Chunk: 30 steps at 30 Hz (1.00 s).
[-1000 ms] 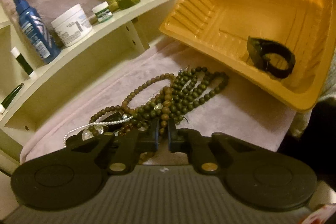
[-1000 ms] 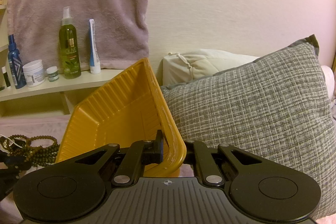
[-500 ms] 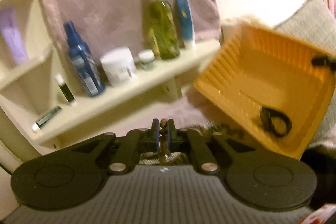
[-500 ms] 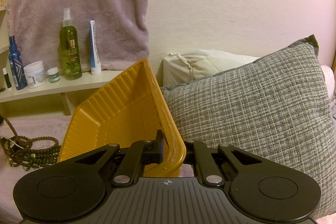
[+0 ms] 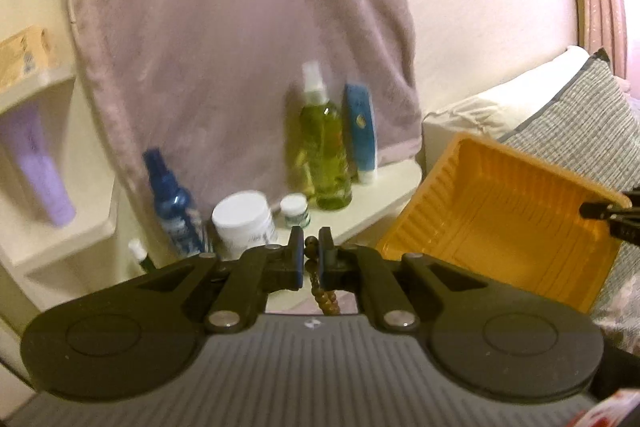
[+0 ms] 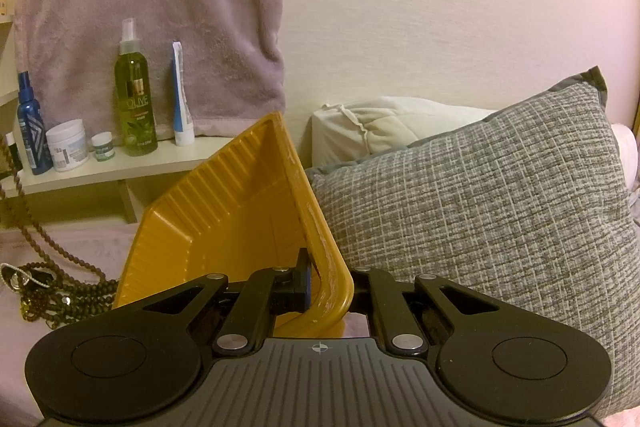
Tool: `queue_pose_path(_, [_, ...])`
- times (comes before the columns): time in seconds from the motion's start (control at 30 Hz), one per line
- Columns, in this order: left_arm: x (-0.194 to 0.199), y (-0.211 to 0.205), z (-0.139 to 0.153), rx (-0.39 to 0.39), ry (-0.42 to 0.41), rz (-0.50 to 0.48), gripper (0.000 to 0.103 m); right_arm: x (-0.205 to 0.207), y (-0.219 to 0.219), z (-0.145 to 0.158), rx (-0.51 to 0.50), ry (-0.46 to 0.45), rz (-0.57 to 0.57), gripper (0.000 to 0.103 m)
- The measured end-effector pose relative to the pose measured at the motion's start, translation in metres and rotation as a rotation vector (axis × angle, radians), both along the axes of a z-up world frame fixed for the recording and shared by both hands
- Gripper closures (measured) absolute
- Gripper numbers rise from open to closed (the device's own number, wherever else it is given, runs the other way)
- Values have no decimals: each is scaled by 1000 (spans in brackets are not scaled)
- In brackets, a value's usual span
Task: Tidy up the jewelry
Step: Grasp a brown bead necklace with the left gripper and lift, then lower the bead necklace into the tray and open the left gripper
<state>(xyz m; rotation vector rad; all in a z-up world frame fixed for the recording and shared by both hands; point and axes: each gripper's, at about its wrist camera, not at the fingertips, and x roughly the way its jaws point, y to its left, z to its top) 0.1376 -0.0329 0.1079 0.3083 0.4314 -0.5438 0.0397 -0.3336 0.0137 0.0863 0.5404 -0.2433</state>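
My left gripper (image 5: 311, 254) is shut on a brown bead necklace (image 5: 325, 301), whose strand hangs down between the pads and behind the gripper body. In the right wrist view that same bead necklace (image 6: 24, 215) stretches up from a pile of bead strands (image 6: 60, 297) on the pink cloth to the left edge. The orange tray (image 5: 508, 223) stands tilted to the right of the left gripper. My right gripper (image 6: 326, 287) is shut on the orange tray (image 6: 240, 227) at its near rim, holding it tipped up.
A cream shelf (image 6: 120, 167) behind carries a blue spray bottle (image 6: 30, 127), a white jar (image 6: 68, 145), a green bottle (image 6: 134, 99) and a blue tube (image 6: 182, 99). A mauve towel (image 6: 152, 7) hangs above. A grey pillow (image 6: 480, 207) lies right of the tray.
My left gripper has risen from the bead pile with a strand pinched in it, and its view has swung up toward the shelf and towel. The right gripper and tray have kept still.
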Motion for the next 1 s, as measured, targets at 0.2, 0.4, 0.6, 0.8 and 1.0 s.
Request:
queue_pose_path(0.2, [0, -25, 20, -9, -21, -62, 97, 1, 0, 1, 3, -2, 1, 94])
queue_pose_path(0.4, [-1, -50, 42, -48, -42, -124, 97, 1, 0, 2, 7, -8, 6, 94])
queue_pose_path(0.6, [-4, -78, 54, -89, -41, -192, 97, 0, -2, 1, 13, -10, 6, 94])
queue_pose_path(0.8, [-6, -113, 47, -88, -16, -259, 97, 0, -1, 1, 15, -9, 4, 94])
queue_pose_path(1.0, [-3, -150, 9, -23, 75, -318, 97, -1, -1, 1, 19, -9, 2, 94])
